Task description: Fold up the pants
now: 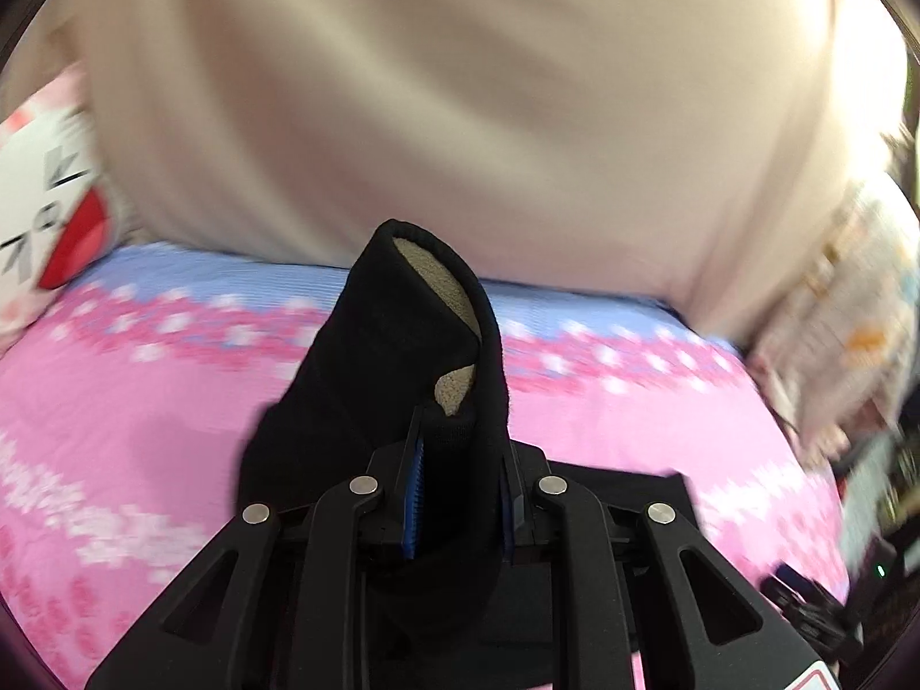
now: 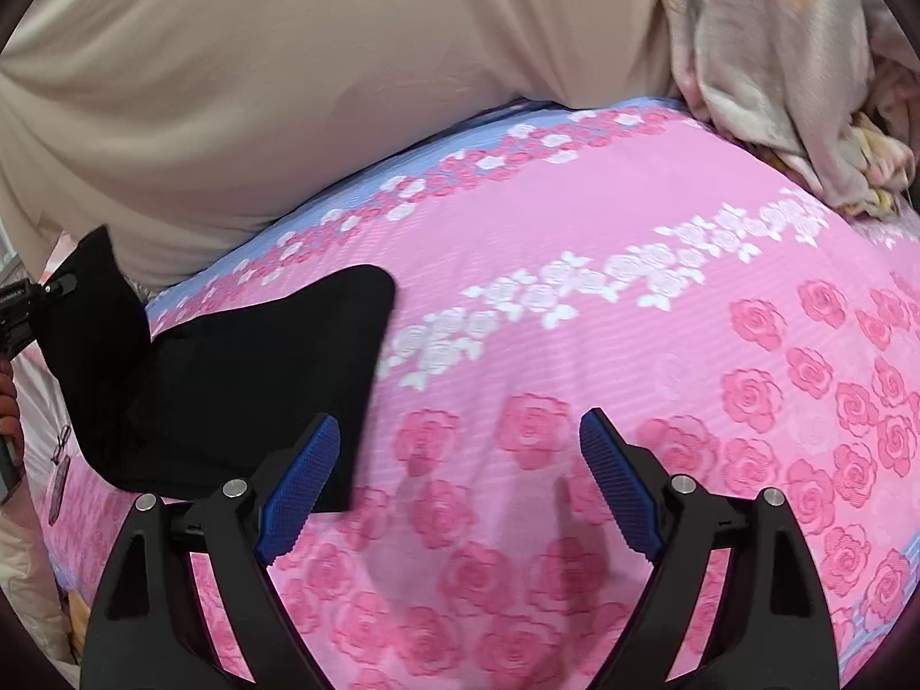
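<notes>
The black pants (image 2: 230,379) lie on a pink rose-patterned bedsheet (image 2: 632,345), at the left in the right wrist view. My left gripper (image 1: 460,460) is shut on a bunched part of the pants (image 1: 397,356), whose beige inner lining shows, and lifts it above the bed. That lifted part and the left gripper (image 2: 34,299) show at the far left of the right wrist view. My right gripper (image 2: 460,460) is open and empty, low over the sheet just right of the pants' near edge.
A large beige pillow or cover (image 2: 287,86) lies along the far side of the bed. A crumpled floral blanket (image 2: 776,69) sits at the far right. A white and red cushion (image 1: 52,201) sits at the left in the left wrist view.
</notes>
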Demonstrator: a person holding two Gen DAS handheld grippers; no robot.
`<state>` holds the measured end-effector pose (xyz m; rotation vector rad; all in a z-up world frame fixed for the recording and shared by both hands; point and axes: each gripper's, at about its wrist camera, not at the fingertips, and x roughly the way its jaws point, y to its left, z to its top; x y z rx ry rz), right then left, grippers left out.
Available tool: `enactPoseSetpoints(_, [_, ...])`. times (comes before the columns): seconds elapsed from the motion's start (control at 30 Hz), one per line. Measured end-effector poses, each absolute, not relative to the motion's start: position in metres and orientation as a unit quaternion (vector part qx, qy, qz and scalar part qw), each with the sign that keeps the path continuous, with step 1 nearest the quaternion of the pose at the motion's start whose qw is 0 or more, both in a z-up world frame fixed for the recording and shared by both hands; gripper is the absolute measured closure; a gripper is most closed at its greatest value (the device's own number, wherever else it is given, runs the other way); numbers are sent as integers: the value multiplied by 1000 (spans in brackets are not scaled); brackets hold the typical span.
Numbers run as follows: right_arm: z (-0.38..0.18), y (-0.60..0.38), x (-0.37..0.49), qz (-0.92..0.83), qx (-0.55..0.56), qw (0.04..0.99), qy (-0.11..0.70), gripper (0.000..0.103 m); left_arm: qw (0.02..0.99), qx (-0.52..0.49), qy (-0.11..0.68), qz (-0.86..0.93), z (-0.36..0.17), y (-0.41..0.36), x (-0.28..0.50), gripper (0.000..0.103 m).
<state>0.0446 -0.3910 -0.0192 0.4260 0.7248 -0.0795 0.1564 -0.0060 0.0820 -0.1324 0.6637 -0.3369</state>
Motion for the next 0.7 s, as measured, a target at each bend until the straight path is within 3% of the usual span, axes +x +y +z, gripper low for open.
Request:
enactPoseSetpoints(0.37, [-35,-416,41,-20,247,904,347,19,877,17,396,-272,20,-185,126,87])
enactPoseSetpoints(0.53, [-39,-421,42,-2,265,899,348,19,869,46,423,-253,-15,-213,123,86])
enactPoseSetpoints(0.57, [-41,-423,42,-1,273,897,349,19,870,49,422,-249,-18,-214,123,81])
enactPoseSetpoints(0.7, [-43,-430,40,3,295,891,345,19,886,46,398,-233,-3,-205,107,75])
